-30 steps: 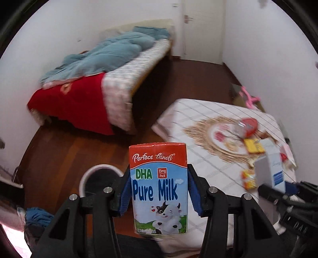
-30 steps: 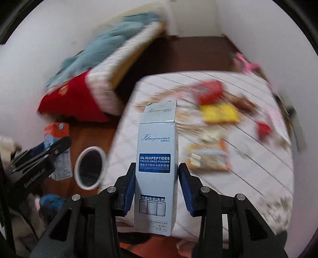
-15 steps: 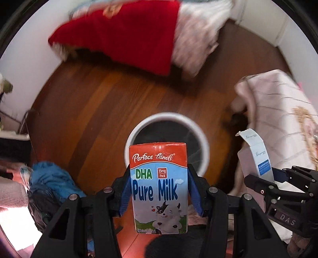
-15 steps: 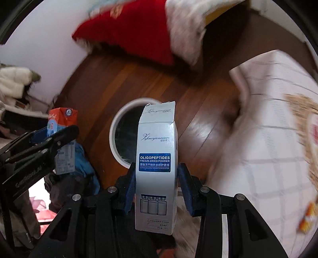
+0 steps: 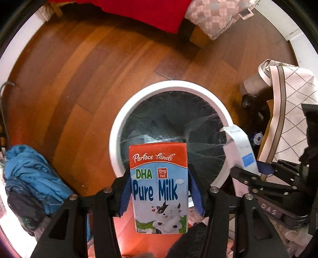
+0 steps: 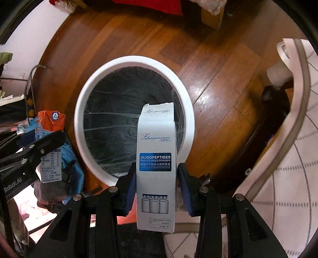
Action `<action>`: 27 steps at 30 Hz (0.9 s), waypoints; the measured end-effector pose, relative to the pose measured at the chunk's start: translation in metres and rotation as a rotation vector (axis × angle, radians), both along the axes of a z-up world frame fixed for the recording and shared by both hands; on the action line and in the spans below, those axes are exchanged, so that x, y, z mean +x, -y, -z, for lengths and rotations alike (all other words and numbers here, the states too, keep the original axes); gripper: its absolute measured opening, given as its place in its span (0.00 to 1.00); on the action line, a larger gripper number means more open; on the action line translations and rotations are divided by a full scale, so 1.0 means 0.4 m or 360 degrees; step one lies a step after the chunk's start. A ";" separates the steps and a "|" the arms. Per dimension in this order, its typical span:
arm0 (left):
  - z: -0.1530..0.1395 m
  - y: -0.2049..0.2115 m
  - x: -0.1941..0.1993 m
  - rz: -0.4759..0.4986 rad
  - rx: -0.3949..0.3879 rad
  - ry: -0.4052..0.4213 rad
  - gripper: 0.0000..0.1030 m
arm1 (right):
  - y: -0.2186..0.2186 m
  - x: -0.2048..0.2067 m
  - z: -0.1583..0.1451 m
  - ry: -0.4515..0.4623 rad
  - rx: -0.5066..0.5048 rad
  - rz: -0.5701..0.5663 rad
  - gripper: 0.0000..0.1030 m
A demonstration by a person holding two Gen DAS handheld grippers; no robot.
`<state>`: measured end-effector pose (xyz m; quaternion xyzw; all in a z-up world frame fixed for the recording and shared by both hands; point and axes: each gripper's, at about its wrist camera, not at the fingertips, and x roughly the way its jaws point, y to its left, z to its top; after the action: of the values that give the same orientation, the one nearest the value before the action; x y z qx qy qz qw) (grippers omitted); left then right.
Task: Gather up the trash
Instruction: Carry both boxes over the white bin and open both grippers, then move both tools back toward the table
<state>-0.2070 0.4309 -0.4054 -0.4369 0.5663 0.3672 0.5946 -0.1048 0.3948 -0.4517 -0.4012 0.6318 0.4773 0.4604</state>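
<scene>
My left gripper is shut on a red and blue milk carton, which stands upright between the blue pads over the near rim of a white trash bin lined with a black bag. My right gripper is shut on a tall white powder box, held upright above the same trash bin. In the left wrist view the powder box hangs at the bin's right rim. In the right wrist view the milk carton shows left of the bin.
The bin stands on a wooden floor. A table with a white patterned cloth lies to the right. A bed with a red blanket is at the far side. Blue clothing is heaped at the left.
Both grippers have swung away from the table and tipped downward, coming in over the trash bin, which has grown larger in both views. Each still holds its carton or box.
</scene>
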 end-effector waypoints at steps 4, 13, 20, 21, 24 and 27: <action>0.009 -0.009 -0.013 -0.0044 -0.0039 0.0017 0.54 | -0.013 0.031 0.030 -0.0039 -0.0022 -0.0002 0.41; -0.049 0.014 -0.060 -0.0119 0.0093 -0.0026 0.94 | -0.016 0.052 -0.001 0.0013 0.0001 0.0008 0.82; -0.119 0.065 -0.083 -0.0147 0.0228 -0.0041 0.99 | 0.032 0.055 -0.084 0.0120 0.0096 0.0006 1.00; -0.130 0.074 -0.086 -0.0153 0.0241 -0.0034 0.99 | 0.039 0.057 -0.096 0.0130 0.0115 0.0010 1.00; -0.168 0.102 -0.093 -0.0177 0.0282 -0.0015 0.99 | 0.060 0.053 -0.144 0.0192 0.0181 -0.0001 1.00; -0.214 0.131 -0.098 -0.0190 0.0328 0.0007 0.99 | 0.086 0.053 -0.194 0.0221 0.0230 -0.0003 1.00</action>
<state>-0.2461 0.3783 -0.3198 -0.4070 0.4973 0.4572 0.6148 -0.0836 0.3603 -0.3741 -0.3997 0.5619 0.4930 0.5305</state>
